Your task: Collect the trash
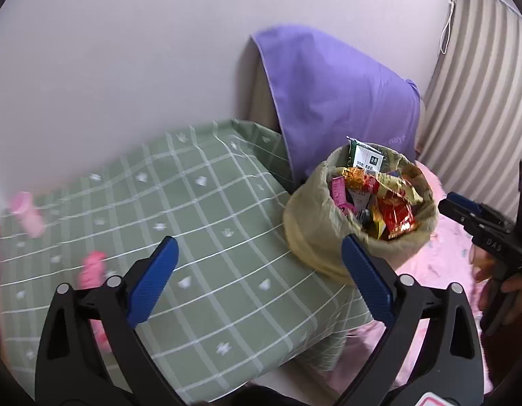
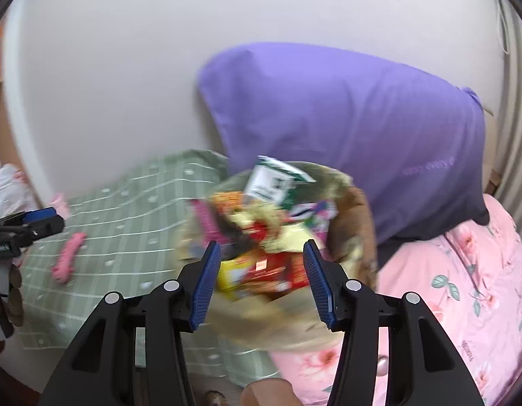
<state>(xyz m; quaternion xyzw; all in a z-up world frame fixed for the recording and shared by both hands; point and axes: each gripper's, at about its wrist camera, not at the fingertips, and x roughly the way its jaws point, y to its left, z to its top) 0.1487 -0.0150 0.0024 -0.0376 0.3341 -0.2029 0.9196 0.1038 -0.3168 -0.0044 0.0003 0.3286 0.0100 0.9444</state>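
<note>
Both claws are wide open and empty right now, the left claw (image 1: 259,280) over the green checked cloth (image 1: 200,223) and the right claw (image 2: 262,279) right above the stuffed trash bag (image 1: 315,223), center-right of frame. Looks like between pickups; next up is probably the pink wrapper (image 1: 92,269) at lower left, which needs a low reach.

Black grippers (image 1: 259,279) (image 2: 262,280) — ribbed blue fingers (image 1: 152,280), silver pivot screws.
</note>
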